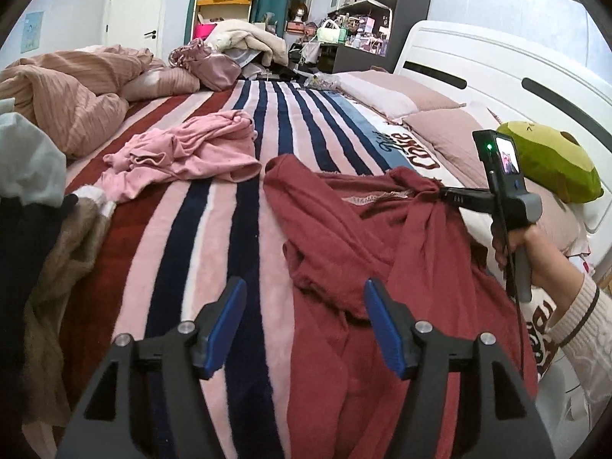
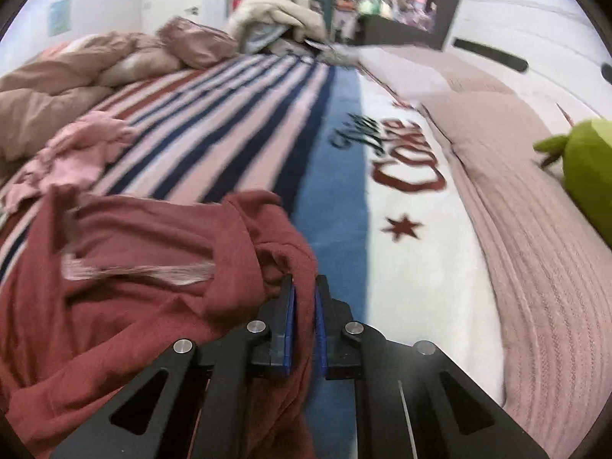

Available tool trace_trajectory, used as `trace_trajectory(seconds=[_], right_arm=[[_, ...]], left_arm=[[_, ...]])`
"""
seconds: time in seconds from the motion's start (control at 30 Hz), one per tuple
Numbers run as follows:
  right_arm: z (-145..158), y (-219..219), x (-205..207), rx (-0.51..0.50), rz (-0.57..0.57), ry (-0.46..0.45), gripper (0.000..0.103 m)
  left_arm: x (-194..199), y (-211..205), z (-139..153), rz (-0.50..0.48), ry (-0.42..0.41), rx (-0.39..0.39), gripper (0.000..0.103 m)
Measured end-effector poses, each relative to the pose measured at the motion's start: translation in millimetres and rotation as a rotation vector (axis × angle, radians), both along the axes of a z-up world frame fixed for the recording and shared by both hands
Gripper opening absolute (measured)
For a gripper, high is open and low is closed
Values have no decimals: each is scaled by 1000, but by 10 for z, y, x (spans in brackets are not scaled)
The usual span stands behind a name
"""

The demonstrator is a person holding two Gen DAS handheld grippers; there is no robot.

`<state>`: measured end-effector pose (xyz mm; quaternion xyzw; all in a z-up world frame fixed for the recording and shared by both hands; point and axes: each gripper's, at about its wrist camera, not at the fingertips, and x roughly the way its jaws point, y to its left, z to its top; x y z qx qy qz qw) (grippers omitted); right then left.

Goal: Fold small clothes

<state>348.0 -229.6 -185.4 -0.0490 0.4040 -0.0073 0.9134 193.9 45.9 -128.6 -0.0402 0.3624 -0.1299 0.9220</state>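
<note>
A dark red garment (image 1: pixel 367 252) lies rumpled on the striped blanket (image 1: pixel 214 229) on the bed. My right gripper (image 2: pixel 305 287) is shut on a bunched edge of the red garment (image 2: pixel 153 267) and lifts it a little; it also shows in the left wrist view (image 1: pixel 440 191) at the garment's far right. My left gripper (image 1: pixel 302 298) is open and empty, hovering over the garment's near left edge. A pink garment (image 1: pixel 183 153) lies crumpled further back on the blanket.
A pile of dark, brown and pale clothes (image 1: pixel 38 237) sits at the left. A pink-brown duvet (image 1: pixel 65 91) lies at the back left. Pillows (image 1: pixel 440 130) and a green plush toy (image 1: pixel 550 160) lie by the white headboard (image 1: pixel 497 69).
</note>
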Motion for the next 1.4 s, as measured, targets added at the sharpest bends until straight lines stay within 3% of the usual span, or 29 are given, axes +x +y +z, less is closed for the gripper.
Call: trace_trajectory(seconds=[0.17, 0.3, 0.43, 0.5, 0.77, 0.9, 1.03, 1.13, 1.23, 1.27, 1.37, 1.4], right_arm=[[-25, -68, -26, 102, 34, 59, 9], [269, -203, -435, 231, 96, 19, 43], [451, -321, -1054, 291, 171, 6, 49], [469, -367, -1363, 326, 197, 9, 57], [120, -403, -2488, 405, 284, 96, 58], [-134, -420, -2742, 457, 284, 168, 58], [-260, -397, -2908, 463, 302, 167, 60], [-300, -339, -2961, 500, 344, 172, 60], [-331, -183, -2996, 407, 357, 148, 54], [-332, -144, -3000, 383, 349, 137, 46], [-331, -41, -3005, 362, 360, 120, 9], [-333, -6, -3004, 364, 367, 118, 8]], left_arm=[[-102, 61, -27, -6, 14, -10, 67], [-290, 195, -11, -16, 17, -29, 75], [-552, 336, -58, -45, 37, -94, 77], [-704, 369, -117, -69, 51, -118, 77], [-1091, 363, -385, -124, 120, -173, 77], [-1184, 343, -515, -121, 151, -168, 77], [-1220, 287, -613, -125, 174, -162, 73], [-1228, 186, -646, -123, 170, -108, 63], [-1222, 103, -676, -106, 159, -71, 57], [-1226, 66, -678, -103, 153, -54, 54], [-1260, -68, -658, -104, 139, 3, 26], [-1270, -107, -646, -111, 139, 0, 16]])
